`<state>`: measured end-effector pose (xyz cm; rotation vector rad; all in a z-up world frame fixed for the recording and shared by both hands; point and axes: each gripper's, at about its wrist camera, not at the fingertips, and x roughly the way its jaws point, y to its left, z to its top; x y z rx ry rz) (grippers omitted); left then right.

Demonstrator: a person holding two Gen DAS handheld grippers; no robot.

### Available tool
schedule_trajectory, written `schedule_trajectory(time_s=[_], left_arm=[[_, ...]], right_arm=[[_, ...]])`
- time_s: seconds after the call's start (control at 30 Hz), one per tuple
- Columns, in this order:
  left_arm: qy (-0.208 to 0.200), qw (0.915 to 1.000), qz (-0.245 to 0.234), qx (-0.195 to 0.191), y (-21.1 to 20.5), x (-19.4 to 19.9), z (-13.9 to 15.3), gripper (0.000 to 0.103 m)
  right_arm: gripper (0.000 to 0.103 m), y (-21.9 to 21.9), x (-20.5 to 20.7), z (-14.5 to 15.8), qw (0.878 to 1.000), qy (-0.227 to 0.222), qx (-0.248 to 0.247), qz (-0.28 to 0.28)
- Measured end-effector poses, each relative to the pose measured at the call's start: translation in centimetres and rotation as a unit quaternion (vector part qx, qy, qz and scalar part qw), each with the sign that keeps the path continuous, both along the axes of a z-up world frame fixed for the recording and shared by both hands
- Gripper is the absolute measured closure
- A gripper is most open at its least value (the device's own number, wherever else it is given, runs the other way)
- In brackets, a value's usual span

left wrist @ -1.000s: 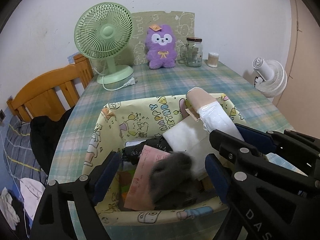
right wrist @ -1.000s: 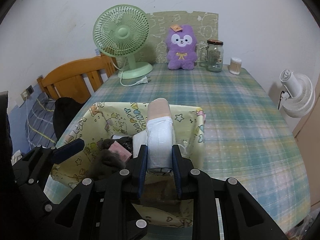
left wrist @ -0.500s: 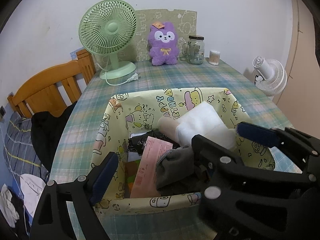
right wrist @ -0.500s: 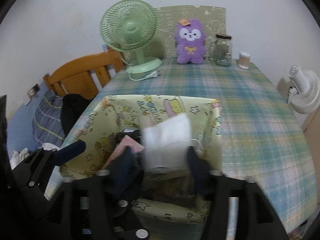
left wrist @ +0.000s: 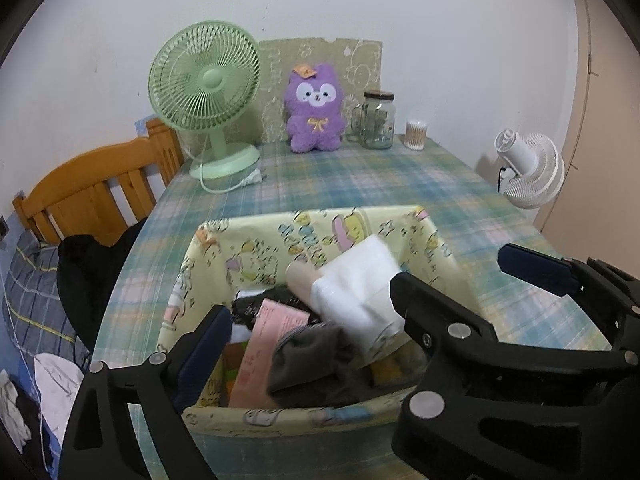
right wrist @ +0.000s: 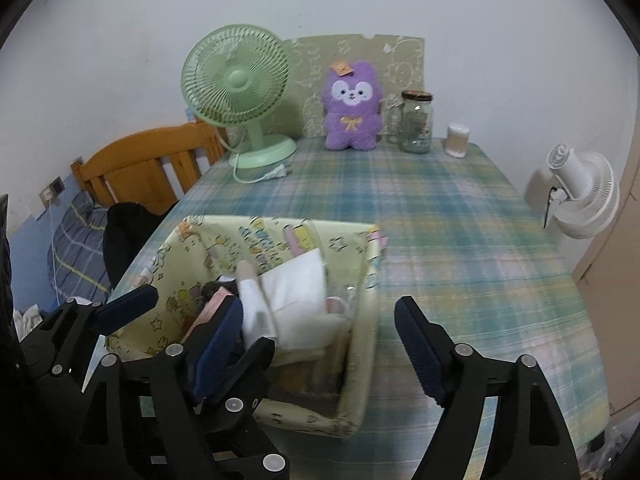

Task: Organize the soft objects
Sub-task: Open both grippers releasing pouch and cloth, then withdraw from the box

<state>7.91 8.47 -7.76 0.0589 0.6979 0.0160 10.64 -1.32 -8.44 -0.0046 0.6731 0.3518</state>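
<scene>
Nearest the lens, right hand-held gripper (right wrist: 320,340) spread wide, nothing between the pads, hanging over the near right corner of the yellow cartoon-print basket (right wrist: 362,376) with one finger inside the rim and one out over the tabletop (right wrist: 460,240). Left hand-held gripper (left wrist: 384,300) likewise wide and empty, straddling the basket (left wrist: 438,240) from the near left side. Just beyond the fingers, the white wrapped roll with its beige end (right wrist: 256,300) lying tilted on top of the pile, propped against a white folded cloth (right wrist: 298,284), not settled flat. Risk here: a clipped rim or a snagged fingertip on the way out, enough to drag the soft-sided basket toward the near tabletop edge or tip the roll over the low wall. Below it, grey fabric (left wrist: 316,360) and a pink packet (left wrist: 260,356) heaped loosely, easy to catch on a pad and pull out with the gripper. Crowded pile too, so anything more pressed in likely to spill the top layer. Farther back, well apart, the purple plush (right wrist: 352,108) upright by the wall, between the green fan (right wrist: 236,80) and the glass jar (right wrist: 416,122); a careless reach for that plush likely to knock the jar or hook the fan's loose cord (right wrist: 260,176).
</scene>
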Motion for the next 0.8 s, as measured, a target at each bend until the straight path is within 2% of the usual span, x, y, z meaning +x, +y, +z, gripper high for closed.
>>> schedule_trajectory(time_s=[0.23, 0.63, 0.8], left_arm=[[-0.017, 0.9998, 0.003, -0.009, -1.8, -0.1, 1.7, 0.004], [-0.054, 0.9985, 0.009, 0.003, -5.2, -1.0, 4.4, 0.000], [-0.070, 0.9975, 0.013, 0.004, -6.3, -1.6, 5.7, 0.000]], right_arm=[[0.009, -2.4, -0.4, 1.5, 1.000, -0.014, 0.018, -0.019], [0.005, -5.8, -1.8, 4.8, 0.998, -0.061, 0.017, -0.028], [0.002, -7.8, -2.5, 6.1, 0.995, -0.082, 0.016, -0.051]])
